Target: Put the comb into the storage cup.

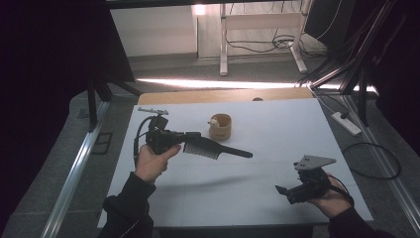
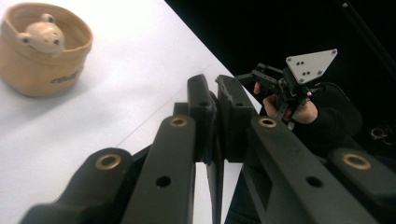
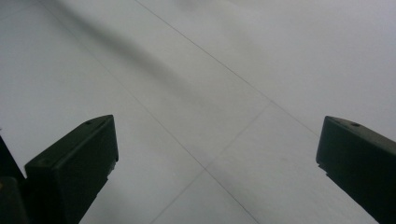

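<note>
White counter (image 1: 277, 124), dark room around; left tool (image 1: 190, 136) clamped on black comb (image 1: 218, 150), held above counter just beside tan cup (image 1: 220, 127). Right tool (image 1: 281, 190) spread wide, holding nothing. Risk: long handle levers comb loose, or clips cup

Two handheld grippers are over one white table (image 1: 277, 119), each held in one of a person's two hands. The left gripper (image 1: 194, 138), at about nine o'clock on the table, is clamped on one black comb (image 1: 213, 149). The right gripper (image 1: 281, 190), at about five o'clock, has its two jaws spread wide with nothing between them. One tan cup (image 1: 220, 127) stands toward twelve o'clock, with one small animal figure (image 2: 44, 35) inside it. One power strip (image 1: 346, 123) lies on the floor at about two o'clock.
</note>
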{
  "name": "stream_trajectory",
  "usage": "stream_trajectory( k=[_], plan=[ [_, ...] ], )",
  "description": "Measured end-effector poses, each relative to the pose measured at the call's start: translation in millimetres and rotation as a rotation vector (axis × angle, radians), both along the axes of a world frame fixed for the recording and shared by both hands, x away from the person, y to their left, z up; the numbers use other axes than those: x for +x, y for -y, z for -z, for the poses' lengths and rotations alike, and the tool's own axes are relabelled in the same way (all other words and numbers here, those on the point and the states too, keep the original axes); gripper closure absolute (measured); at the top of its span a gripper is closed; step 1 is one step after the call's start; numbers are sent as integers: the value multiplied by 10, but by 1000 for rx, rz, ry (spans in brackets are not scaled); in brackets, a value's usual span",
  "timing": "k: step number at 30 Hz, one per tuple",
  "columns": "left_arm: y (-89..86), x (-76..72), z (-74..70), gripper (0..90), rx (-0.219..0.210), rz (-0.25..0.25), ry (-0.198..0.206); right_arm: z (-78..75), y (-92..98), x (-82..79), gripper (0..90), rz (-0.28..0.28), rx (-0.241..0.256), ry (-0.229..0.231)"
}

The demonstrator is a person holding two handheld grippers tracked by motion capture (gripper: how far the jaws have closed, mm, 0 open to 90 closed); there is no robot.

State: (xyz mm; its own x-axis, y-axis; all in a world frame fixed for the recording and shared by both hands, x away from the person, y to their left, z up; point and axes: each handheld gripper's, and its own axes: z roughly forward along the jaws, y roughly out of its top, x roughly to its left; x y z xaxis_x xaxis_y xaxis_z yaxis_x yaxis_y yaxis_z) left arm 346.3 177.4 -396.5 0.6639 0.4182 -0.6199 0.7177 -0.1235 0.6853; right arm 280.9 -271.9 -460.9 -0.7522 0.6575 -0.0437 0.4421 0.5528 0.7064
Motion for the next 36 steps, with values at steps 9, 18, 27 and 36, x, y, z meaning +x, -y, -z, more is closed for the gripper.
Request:
stream_trajectory(
  k=[9,18,27,36],
  plan=[
    [-146,65,-64,837,8,-46,6,6,123,-40,0,50,5,-12],
    [-266,137,-123,836,16,-80,8,0,212,-88,0,92,3,-32],
    [-375,250,-186,836,28,-122,2,10,291,-148,0,128,-5,-50],
    [-440,377,-275,837,38,-152,2,-10,358,-191,0,177,18,-55]
  ],
)
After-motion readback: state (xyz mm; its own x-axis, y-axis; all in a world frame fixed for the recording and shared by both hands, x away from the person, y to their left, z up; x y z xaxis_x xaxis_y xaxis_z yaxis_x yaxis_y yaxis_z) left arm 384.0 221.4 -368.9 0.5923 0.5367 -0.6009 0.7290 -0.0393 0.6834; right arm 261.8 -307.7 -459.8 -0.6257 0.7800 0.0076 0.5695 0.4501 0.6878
